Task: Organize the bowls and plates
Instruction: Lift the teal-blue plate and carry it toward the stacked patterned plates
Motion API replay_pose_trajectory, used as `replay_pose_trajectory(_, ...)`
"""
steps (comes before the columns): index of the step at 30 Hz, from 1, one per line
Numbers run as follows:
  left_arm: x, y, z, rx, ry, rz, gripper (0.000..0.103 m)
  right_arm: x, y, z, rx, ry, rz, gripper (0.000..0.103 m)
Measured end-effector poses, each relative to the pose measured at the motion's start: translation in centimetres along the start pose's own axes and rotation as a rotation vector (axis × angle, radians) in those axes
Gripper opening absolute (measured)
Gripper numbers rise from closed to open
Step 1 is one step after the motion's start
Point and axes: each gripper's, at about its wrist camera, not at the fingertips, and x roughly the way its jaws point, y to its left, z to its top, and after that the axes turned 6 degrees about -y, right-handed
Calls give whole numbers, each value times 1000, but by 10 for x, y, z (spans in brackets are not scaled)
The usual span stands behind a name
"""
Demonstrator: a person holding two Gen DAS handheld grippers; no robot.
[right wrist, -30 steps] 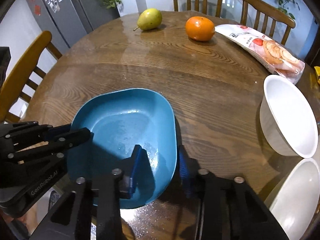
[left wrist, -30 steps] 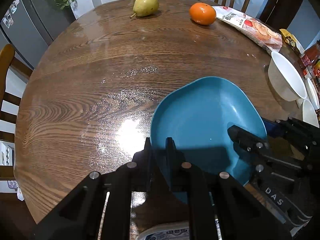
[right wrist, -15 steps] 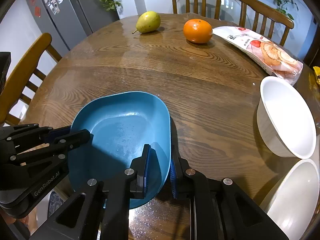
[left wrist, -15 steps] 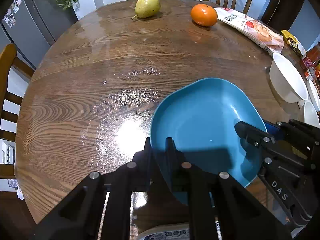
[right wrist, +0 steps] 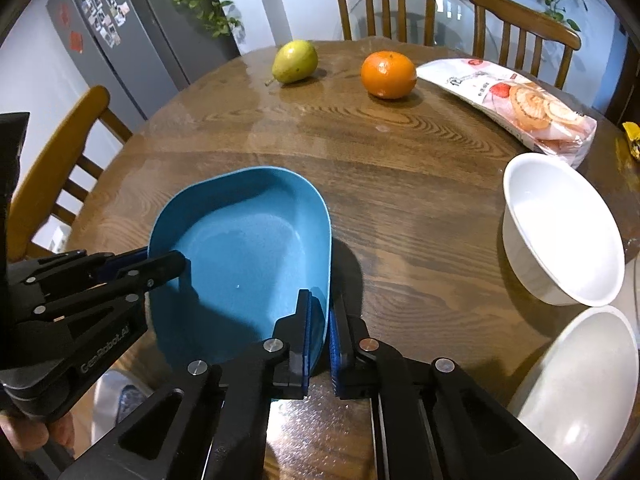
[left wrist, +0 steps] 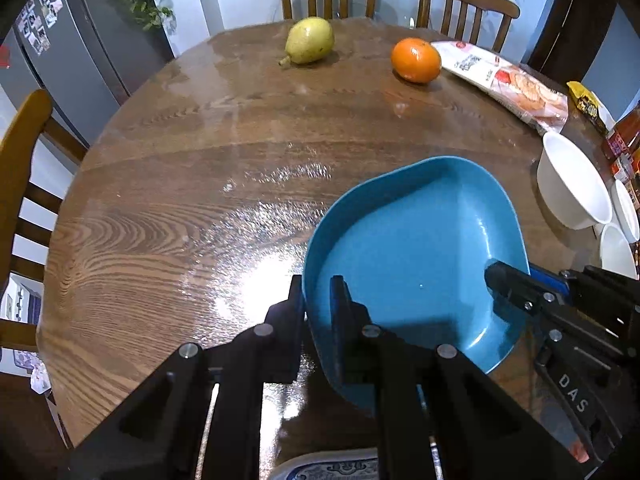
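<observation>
A blue plate (left wrist: 416,248) with a raised rim is held tilted above the round wooden table (left wrist: 200,168). My left gripper (left wrist: 318,300) is shut on its left rim. My right gripper (right wrist: 320,312) is shut on its right rim, and the plate also shows in the right wrist view (right wrist: 248,256). Each gripper shows in the other's view, the right one (left wrist: 520,284) and the left one (right wrist: 160,264). A white bowl (right wrist: 560,228) stands on the table to the right, with another white bowl (right wrist: 576,384) nearer. A patterned blue-and-white plate (left wrist: 332,466) lies under the left gripper.
A pear (left wrist: 310,46), an orange (left wrist: 416,60) and a snack bag (left wrist: 504,80) lie at the far side of the table. Wooden chairs (right wrist: 384,4) ring it. A grey fridge (right wrist: 132,28) stands far left. Packets (left wrist: 624,140) crowd the right edge.
My right gripper closed from open onto the plate's right rim. Both grippers then lifted the plate, tilting it, and both views rose and pulled back.
</observation>
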Motion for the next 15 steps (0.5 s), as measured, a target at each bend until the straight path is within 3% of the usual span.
replay_pose_trajectory(15, -62, -6, -9, -13, -118, 23, 10, -60, 3, -9, 49, -82, 93, 7)
